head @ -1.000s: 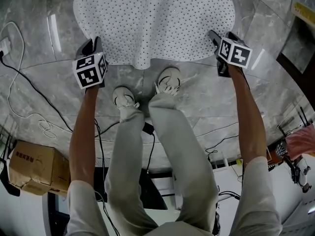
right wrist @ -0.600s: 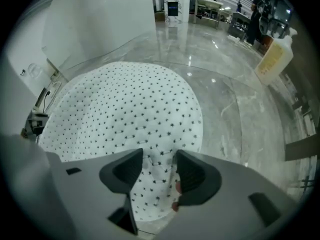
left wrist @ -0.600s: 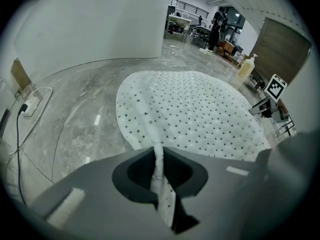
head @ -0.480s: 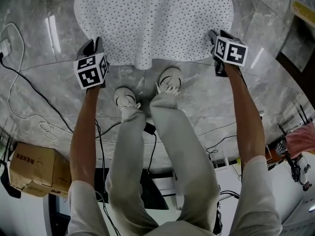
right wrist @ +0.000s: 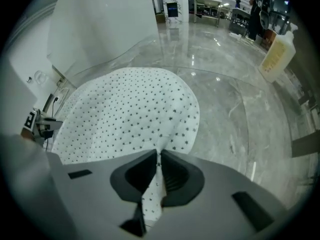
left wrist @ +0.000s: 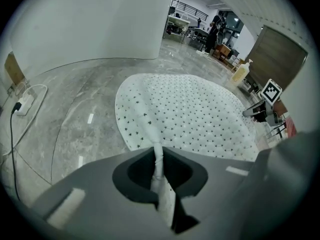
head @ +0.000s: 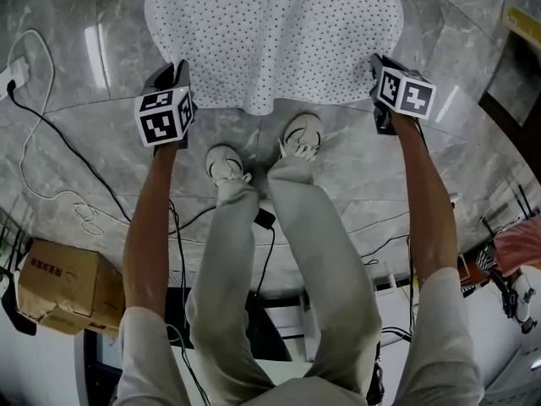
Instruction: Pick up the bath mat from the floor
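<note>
The bath mat (head: 270, 32) is white with small dark dots and lies spread on the grey marble floor ahead of the person's feet. My left gripper (head: 172, 76) is shut on the mat's near left edge; in the left gripper view a pinched fold of the mat (left wrist: 190, 114) stands up between the left gripper's (left wrist: 158, 160) jaws. My right gripper (head: 378, 64) is shut on the near right edge, and the right gripper view shows a flap of the mat (right wrist: 125, 109) caught between the right gripper's (right wrist: 159, 160) jaws.
The person's two white shoes (head: 224, 164) stand just behind the mat's near edge. A black cable (head: 51, 146) and a power strip (head: 12, 74) lie at the left. A cardboard box (head: 63, 286) sits lower left. A plastic bottle (right wrist: 276, 54) stands on the floor at the right.
The right gripper's jaws have shut on the mat's near right edge. The left gripper, still shut on its edge, has drifted slightly right, and the mat's left side has drawn in.
</note>
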Tool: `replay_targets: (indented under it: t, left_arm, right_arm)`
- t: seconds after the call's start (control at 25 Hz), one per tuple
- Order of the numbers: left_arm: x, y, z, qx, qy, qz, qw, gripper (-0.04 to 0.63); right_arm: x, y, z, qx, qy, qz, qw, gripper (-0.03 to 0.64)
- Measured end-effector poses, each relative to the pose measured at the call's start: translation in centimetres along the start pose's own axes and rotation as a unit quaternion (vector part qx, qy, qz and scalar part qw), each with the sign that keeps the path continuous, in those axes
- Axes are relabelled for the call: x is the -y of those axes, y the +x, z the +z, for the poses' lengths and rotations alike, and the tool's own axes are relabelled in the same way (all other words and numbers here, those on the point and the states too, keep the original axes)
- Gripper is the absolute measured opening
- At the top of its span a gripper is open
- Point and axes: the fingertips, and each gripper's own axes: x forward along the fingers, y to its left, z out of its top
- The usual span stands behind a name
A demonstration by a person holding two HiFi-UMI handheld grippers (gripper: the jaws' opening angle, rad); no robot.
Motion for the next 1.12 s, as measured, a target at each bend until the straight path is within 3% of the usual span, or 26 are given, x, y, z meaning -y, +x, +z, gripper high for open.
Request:
replay_targets:
  t: [0.56,0.84,1.12]
  left_arm:
    - [4.1,-5.0,3.0,0.002,0.004,-0.056,0.9984,0.035]
    - [5.4,-8.6,6.2,0.023,-0.018,-0.078,0.9965,0.034]
    - [7.6,-12.4,8.7,0.026,-0.005,-0.106,0.994,0.034]
  right_arm:
    - [-6.0,-6.5,1.9,0.032,-0.008,0.067,0.997,0.028]
    - [-8.9,-10.9,3.3,0.042,-0.006,0.091,0.995,0.028]
    - [-13.4,-15.5,5.0,0.062,-0.001,0.13,0.99,0.026]
